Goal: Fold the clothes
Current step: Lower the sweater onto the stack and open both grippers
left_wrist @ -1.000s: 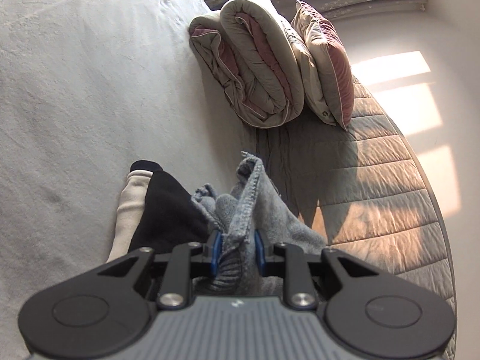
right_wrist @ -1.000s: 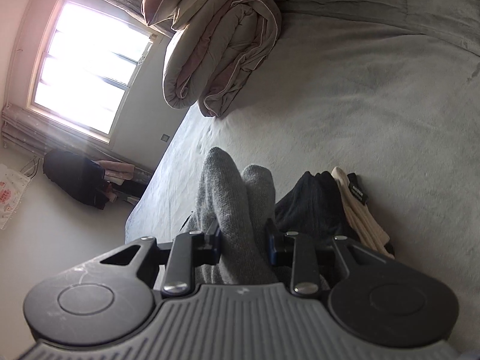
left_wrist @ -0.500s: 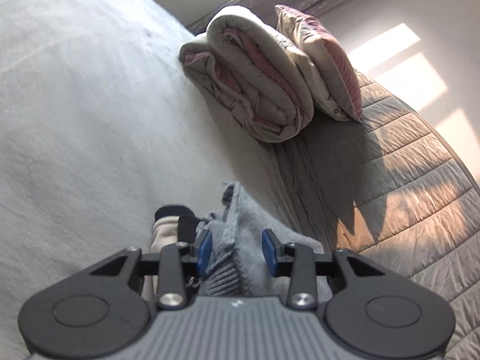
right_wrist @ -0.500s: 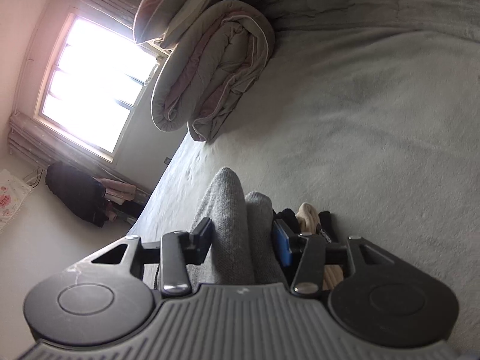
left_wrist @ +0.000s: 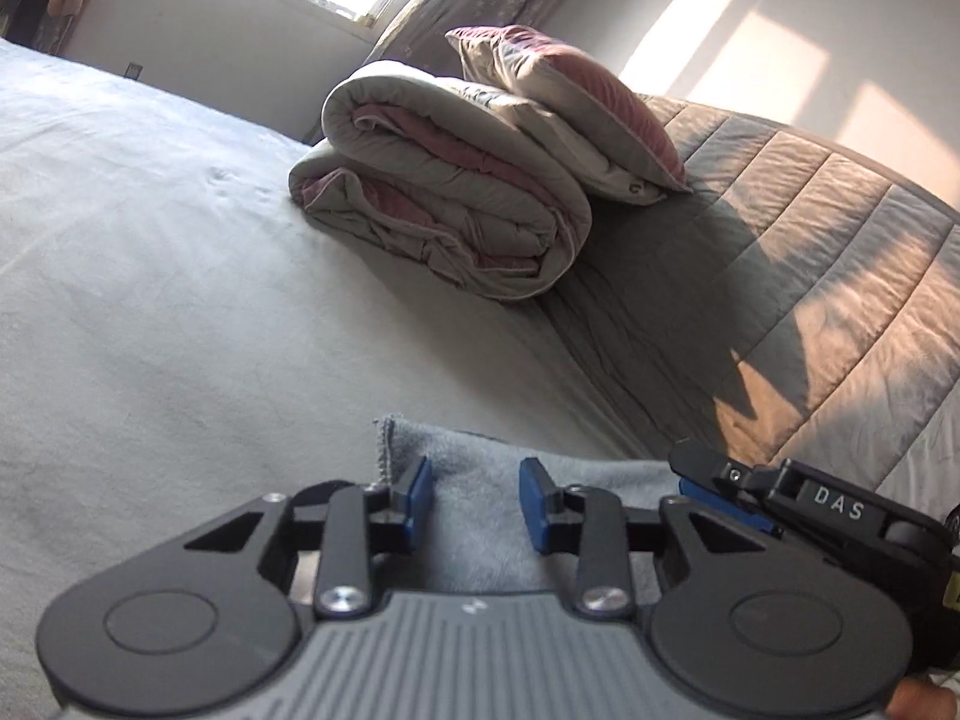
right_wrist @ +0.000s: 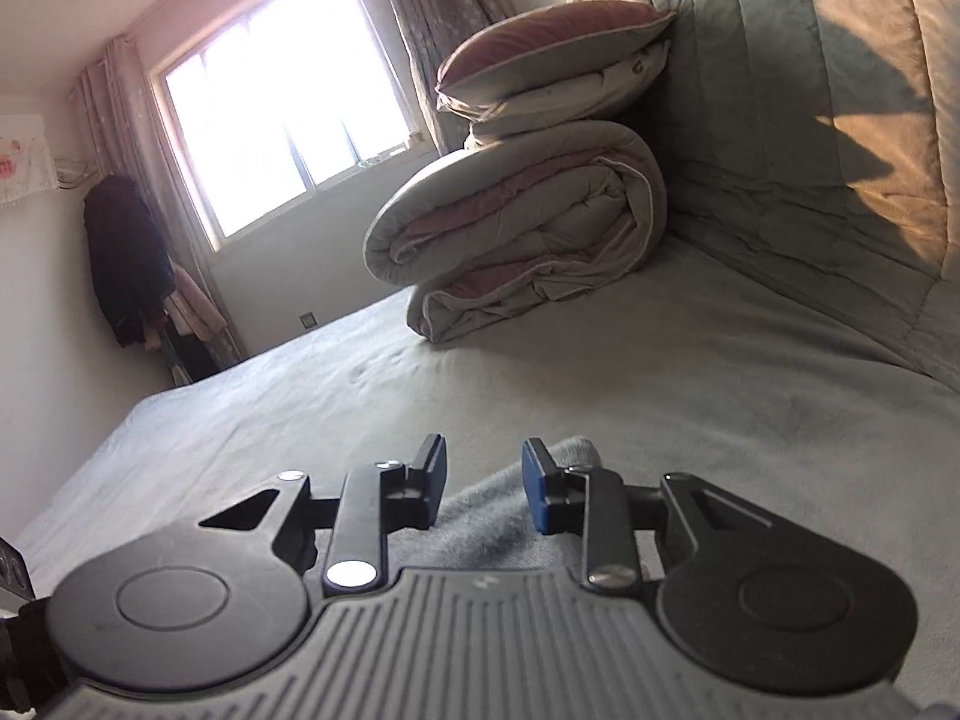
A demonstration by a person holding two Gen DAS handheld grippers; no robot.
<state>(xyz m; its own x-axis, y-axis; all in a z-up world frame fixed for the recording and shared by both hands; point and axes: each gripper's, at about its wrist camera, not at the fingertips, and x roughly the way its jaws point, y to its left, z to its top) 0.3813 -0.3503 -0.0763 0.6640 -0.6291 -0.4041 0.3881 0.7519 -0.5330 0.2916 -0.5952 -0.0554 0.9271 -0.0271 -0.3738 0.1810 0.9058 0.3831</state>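
A grey knitted garment (left_wrist: 474, 516) lies flat on the pale bed sheet (left_wrist: 180, 330), right under my left gripper (left_wrist: 477, 498). That gripper is open, its blue pads apart, with the cloth lying loose below the gap. In the right wrist view the same grey garment (right_wrist: 498, 522) spreads under my right gripper (right_wrist: 485, 483), which is also open and holds nothing. One of the right gripper's fingers (left_wrist: 732, 474) shows at the right edge of the left wrist view, close beside the left gripper. Both gripper bodies hide the near part of the garment.
A rolled grey and pink duvet (left_wrist: 444, 210) with a pillow (left_wrist: 570, 108) on top sits against the quilted headboard (left_wrist: 810, 240) ahead. A bright window (right_wrist: 282, 96) and dark hanging clothes (right_wrist: 123, 264) are beyond the bed's far edge.
Both grippers have opened and let go of the grey garment, which now lies flat. Both have dropped low over the bed. The black and cream clothes are out of view.
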